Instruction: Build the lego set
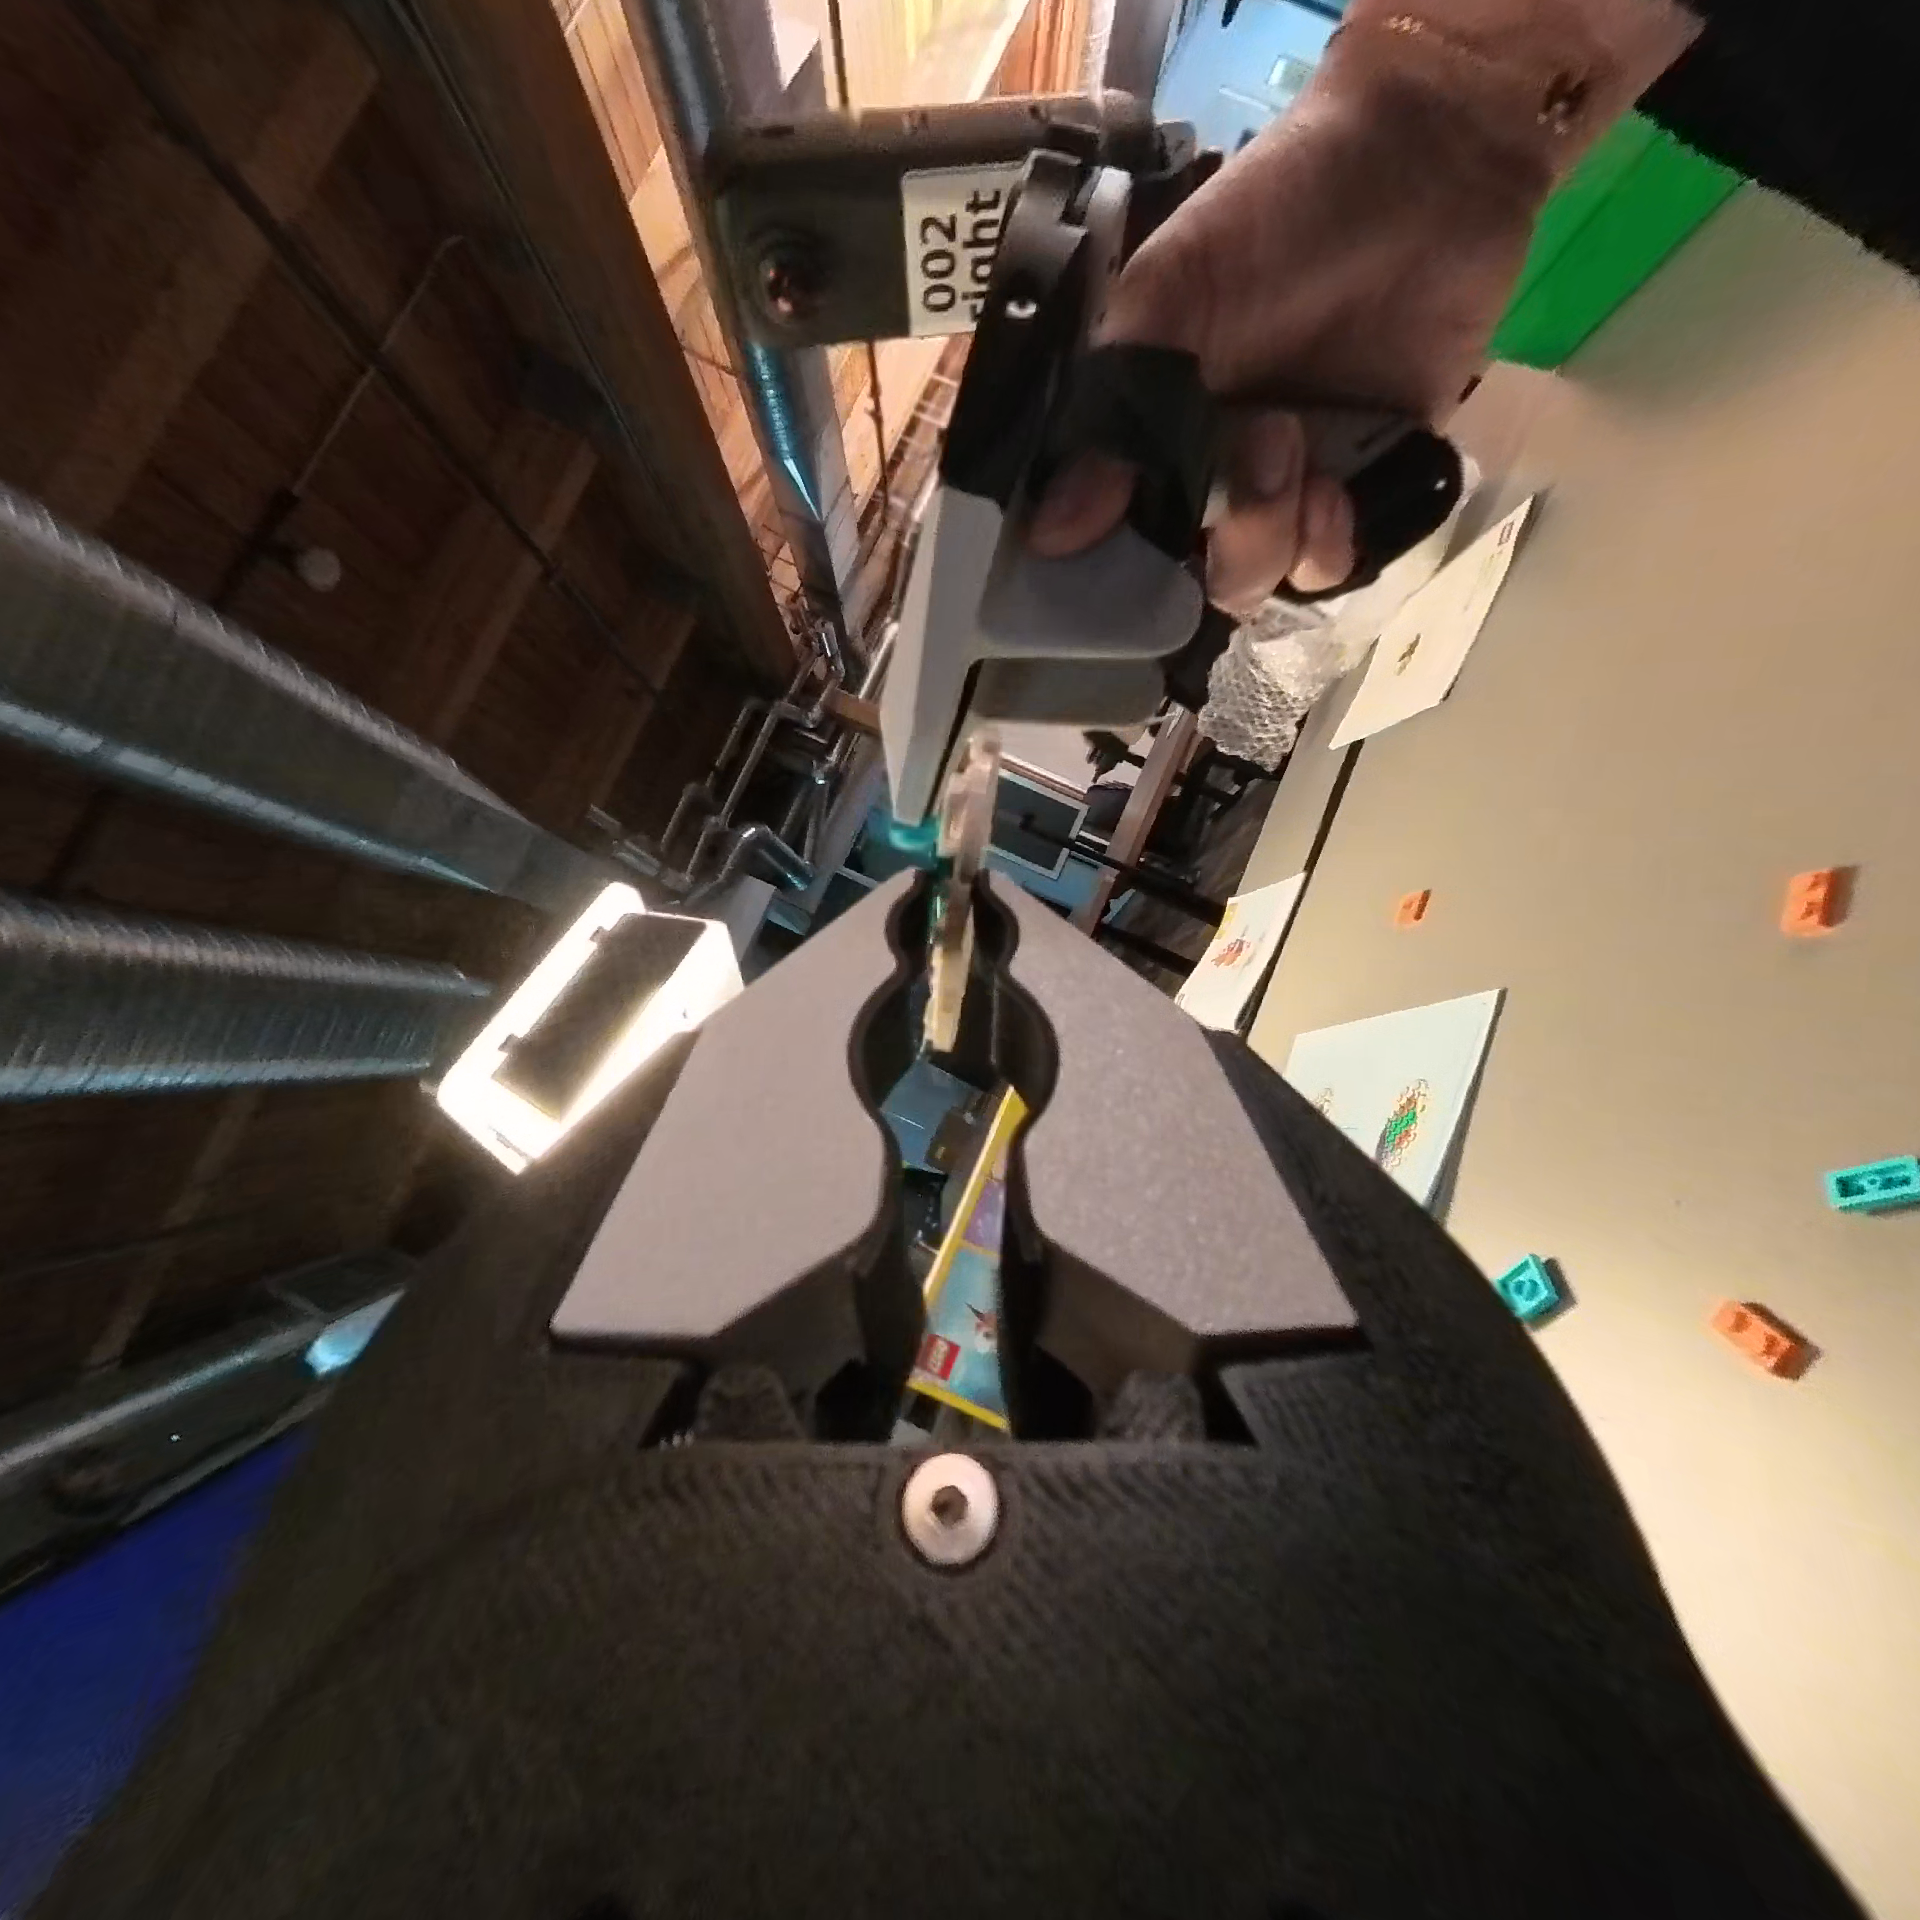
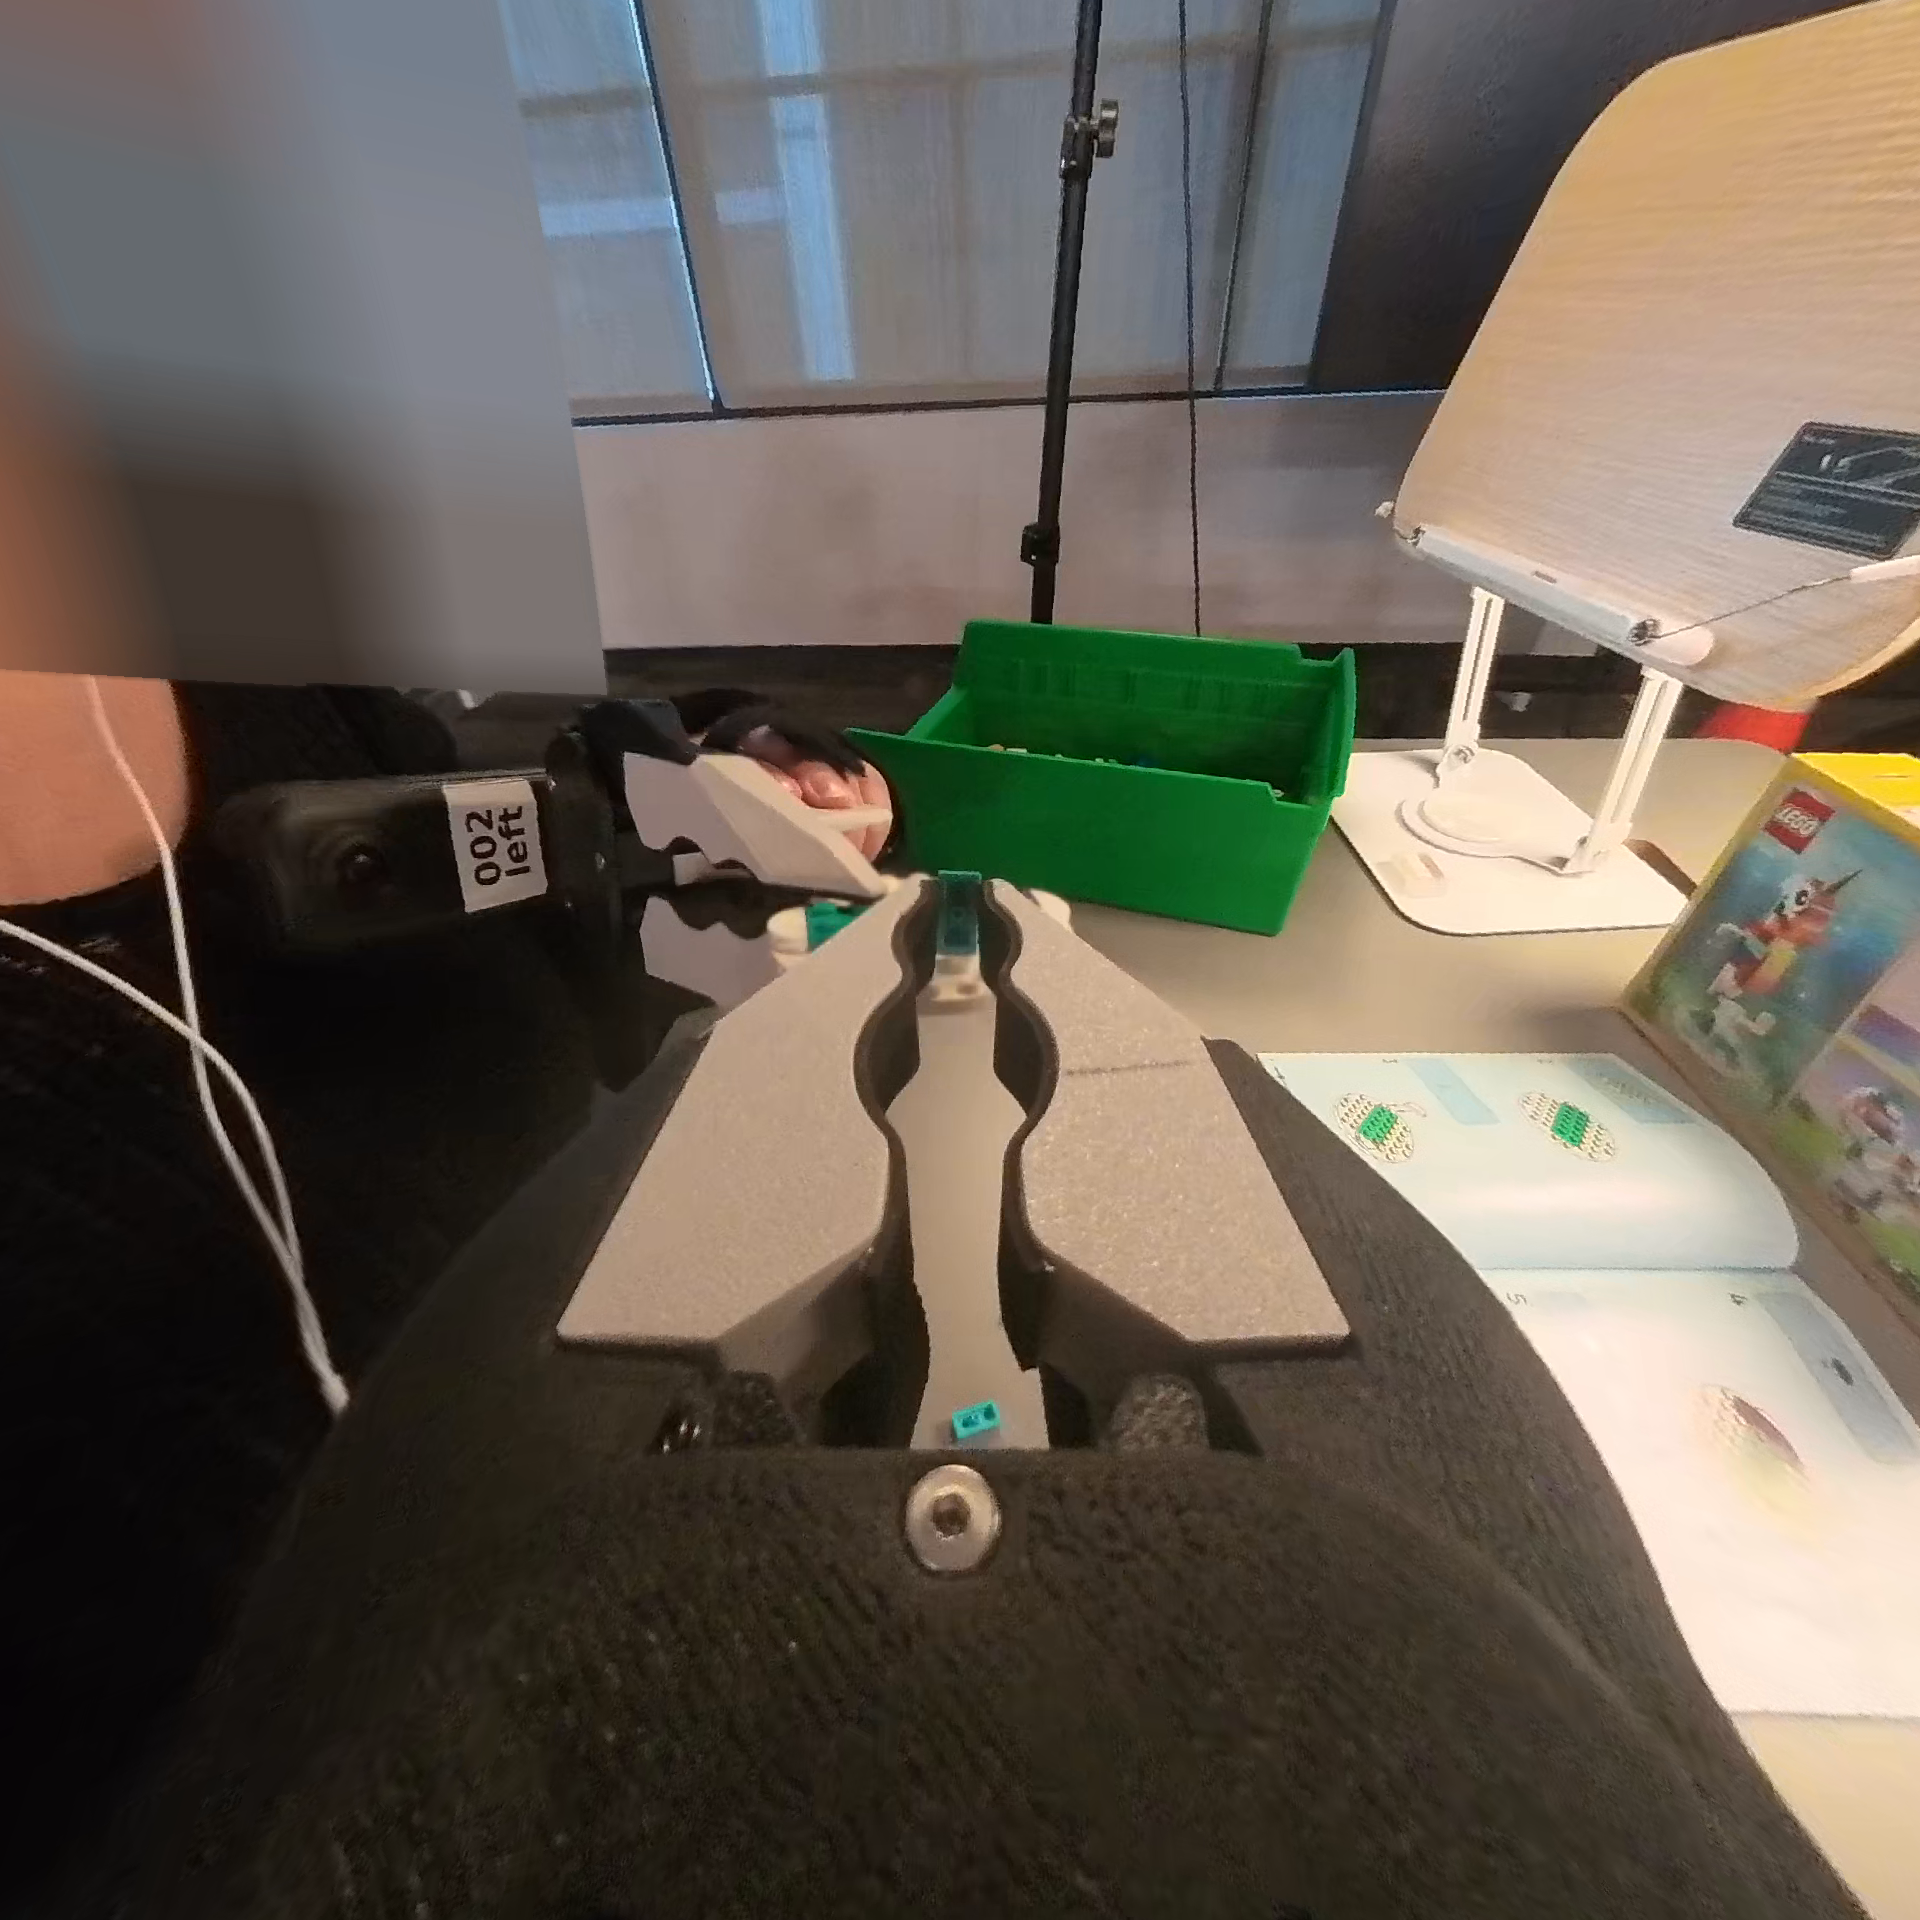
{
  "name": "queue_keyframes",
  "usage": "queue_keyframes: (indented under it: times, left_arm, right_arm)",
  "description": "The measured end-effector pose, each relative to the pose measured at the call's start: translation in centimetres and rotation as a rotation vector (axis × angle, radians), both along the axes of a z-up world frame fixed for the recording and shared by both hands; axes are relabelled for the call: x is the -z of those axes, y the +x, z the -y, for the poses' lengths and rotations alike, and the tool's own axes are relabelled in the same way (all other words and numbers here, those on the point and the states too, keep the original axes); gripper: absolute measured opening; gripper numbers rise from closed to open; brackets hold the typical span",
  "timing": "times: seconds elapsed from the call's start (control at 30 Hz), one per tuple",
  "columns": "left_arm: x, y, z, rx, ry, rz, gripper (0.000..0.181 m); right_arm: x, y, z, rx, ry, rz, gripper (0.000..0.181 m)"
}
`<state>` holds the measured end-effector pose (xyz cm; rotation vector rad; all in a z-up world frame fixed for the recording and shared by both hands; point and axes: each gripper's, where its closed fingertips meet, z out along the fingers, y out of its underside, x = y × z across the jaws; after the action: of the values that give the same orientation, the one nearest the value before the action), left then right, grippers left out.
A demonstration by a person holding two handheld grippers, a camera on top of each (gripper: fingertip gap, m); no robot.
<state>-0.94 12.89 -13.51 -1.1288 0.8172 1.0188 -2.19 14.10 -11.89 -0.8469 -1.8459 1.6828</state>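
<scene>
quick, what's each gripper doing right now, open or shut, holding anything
Left gripper: shut on a small pale and teal lego assembly.
Right gripper: shut on a small teal lego brick, over a white piece.

Left tongs [image 1: 951, 914] and right tongs [image 1: 935, 821] pinch one small lego assembly [image 1: 958, 935].

Counted from my two grippers: three orange bricks [image 1: 1815, 902] loose on the table. Two teal bricks [image 1: 1870, 1184] beside them. One green bin [image 2: 1101, 800]. One set box [image 2: 1787, 997]. One open instruction booklet [image 2: 1538, 1174].
</scene>
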Motion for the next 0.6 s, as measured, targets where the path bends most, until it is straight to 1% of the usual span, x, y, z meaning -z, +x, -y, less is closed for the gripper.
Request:
queue_keyframes:
  times: [0.27, 0.43, 0.6]
  left_arm:
    - [0.5, 0.4, 0.0, -0.002, -0.003, -0.010, 0.006]
    - [0.5, 0.4, 0.1, -0.002, -0.003, -0.005, 0.006]
    - [0.3, 0.0, 0.2, 0.001, 0.004, 0.047, 0.006]
  right_arm:
    - [0.5, 0.9, -0.6, 0.007, 0.091, 0.008, 0.006]
    - [0.3, 1.2, -1.0, 0.016, 0.068, 0.007, 0.006]
    - [0.3, 1.4, -1.3, 0.018, 0.010, 0.002, 0.006]
